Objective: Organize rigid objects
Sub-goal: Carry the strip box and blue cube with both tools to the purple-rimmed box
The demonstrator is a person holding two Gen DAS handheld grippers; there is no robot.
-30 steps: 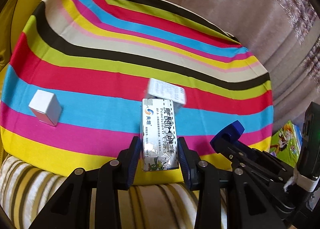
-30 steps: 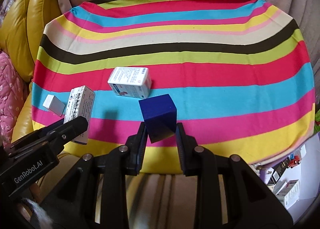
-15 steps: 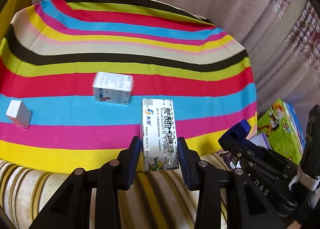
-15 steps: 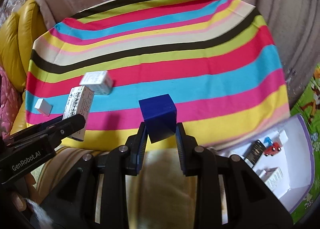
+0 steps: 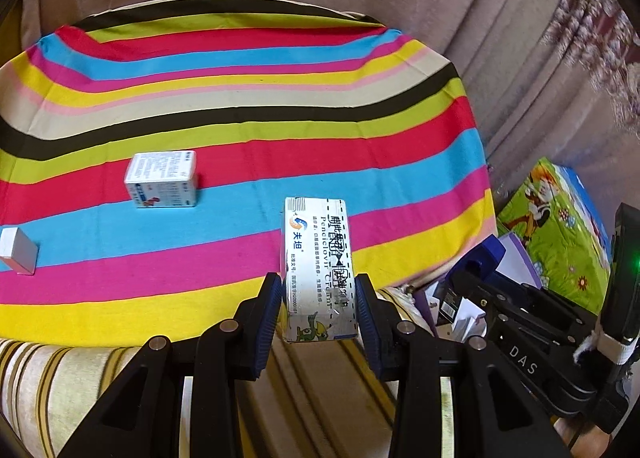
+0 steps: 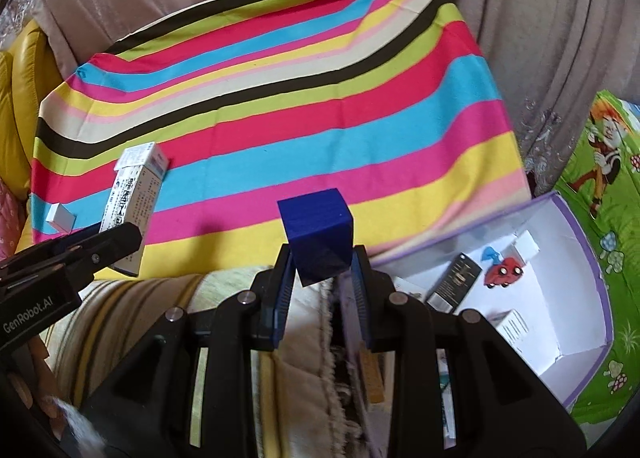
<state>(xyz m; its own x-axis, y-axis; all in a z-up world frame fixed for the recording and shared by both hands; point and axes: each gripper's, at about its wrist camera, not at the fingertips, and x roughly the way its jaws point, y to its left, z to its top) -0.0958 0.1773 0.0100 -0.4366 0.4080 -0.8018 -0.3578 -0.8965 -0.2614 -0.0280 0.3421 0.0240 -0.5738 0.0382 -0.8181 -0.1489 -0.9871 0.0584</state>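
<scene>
We see the left gripper [image 5: 318, 300] with its jaws pinching a long silver carton [image 5: 318, 266], held above the near edge of the striped cloth [image 5: 260, 97]; the right gripper [image 6: 320, 278] has its jaws pressed on a blue cube [image 6: 318, 238], tilted, above the cloth's yellow band; a white box [image 5: 162, 177] lies on the cloth's red and blue stripes, well apart from the carton; a small white block [image 5: 16, 250] sits near the cloth's left edge; to the right, an open tray [image 6: 576, 217] with a purple rim holds a red toy car [image 6: 504, 274] and small packets.
</scene>
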